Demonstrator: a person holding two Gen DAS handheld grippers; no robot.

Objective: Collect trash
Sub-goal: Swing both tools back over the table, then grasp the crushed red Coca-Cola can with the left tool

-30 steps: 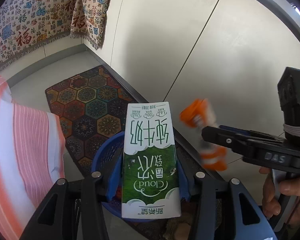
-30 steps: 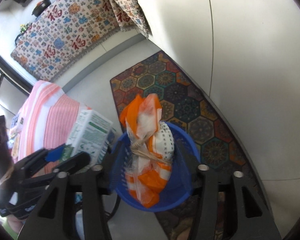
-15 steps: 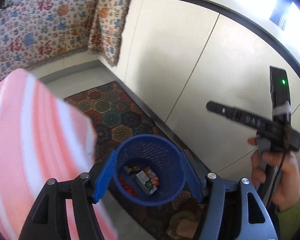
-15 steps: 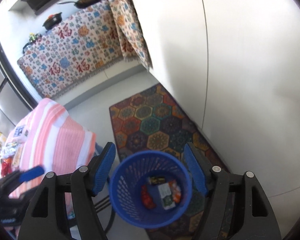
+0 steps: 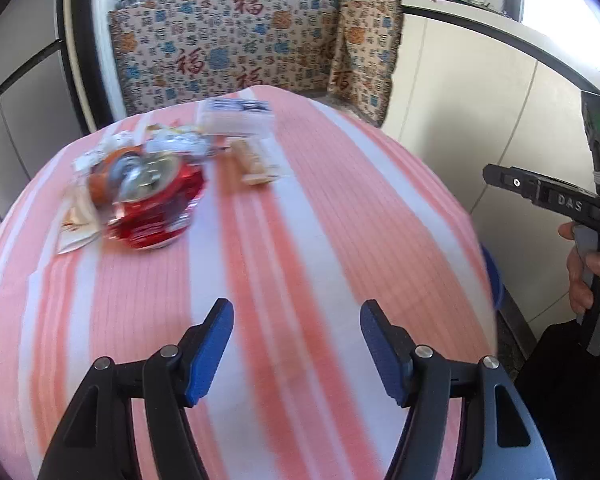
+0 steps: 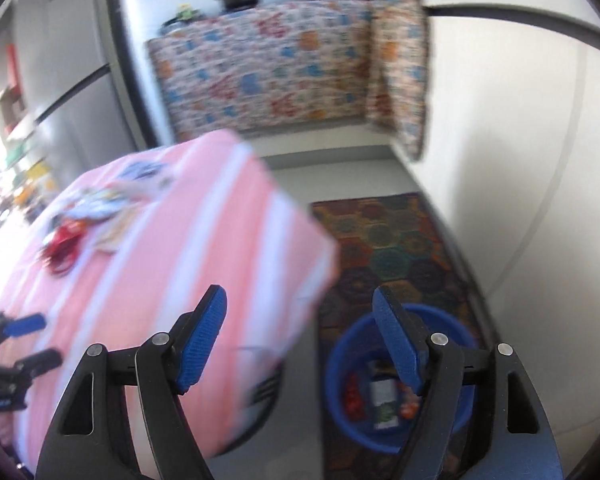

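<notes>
Both sets of fingers gape wide and hold nothing, the left gripper (image 5: 296,344) above the striped table (image 5: 340,216) facing the crushed red can (image 5: 152,204) and wrappers (image 5: 172,140) beyond it, the right gripper (image 6: 300,340) over the blue bin (image 6: 340,364) beside the table, probably freed for more trash.

left gripper (image 5: 296,344): black frame, blue pads, silver screws
right gripper (image 6: 300,340): black, "DAS" marking, green light
hand (image 5: 592,264): bare skin
</notes>
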